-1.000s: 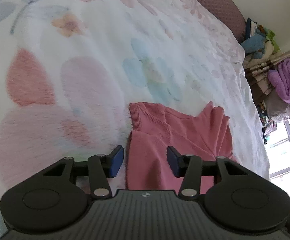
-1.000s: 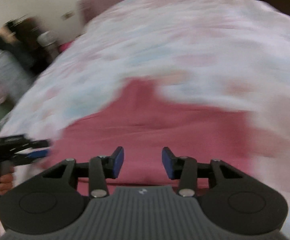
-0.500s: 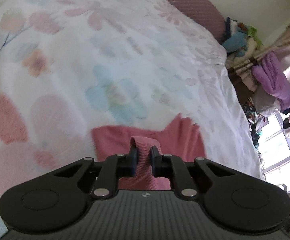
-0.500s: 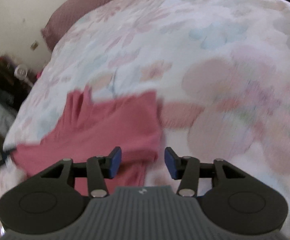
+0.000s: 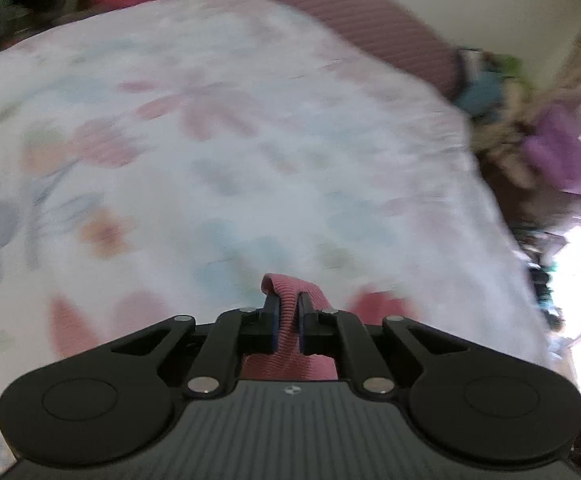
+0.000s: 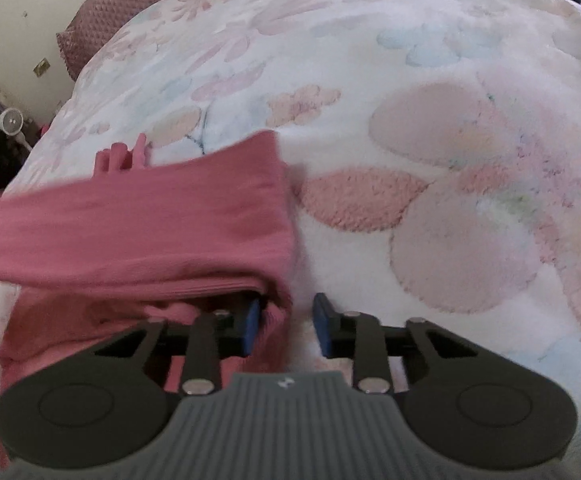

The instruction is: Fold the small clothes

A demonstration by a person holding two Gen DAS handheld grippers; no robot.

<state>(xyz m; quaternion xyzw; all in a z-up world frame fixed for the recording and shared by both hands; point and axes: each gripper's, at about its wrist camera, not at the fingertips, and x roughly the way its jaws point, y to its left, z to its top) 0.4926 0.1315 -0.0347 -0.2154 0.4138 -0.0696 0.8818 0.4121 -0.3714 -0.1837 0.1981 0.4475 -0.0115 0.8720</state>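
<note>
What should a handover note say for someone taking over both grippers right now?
Left gripper: shut on a fold of the pink garment, holding it above the floral blanket.
Right gripper: jaws closing around the garment's near edge, with a gap still beside the right pad; no grip yet.
Done: one edge picked up, cloth partly doubled over.
Left: secure the right-hand grip, carry the fold across, lay it flat and smooth it.

Blurred throughout in left wrist view: bed [image 5: 250,152], clutter [image 5: 550,152] at right. Garment [image 6: 130,224] cut off by left edge.
</note>
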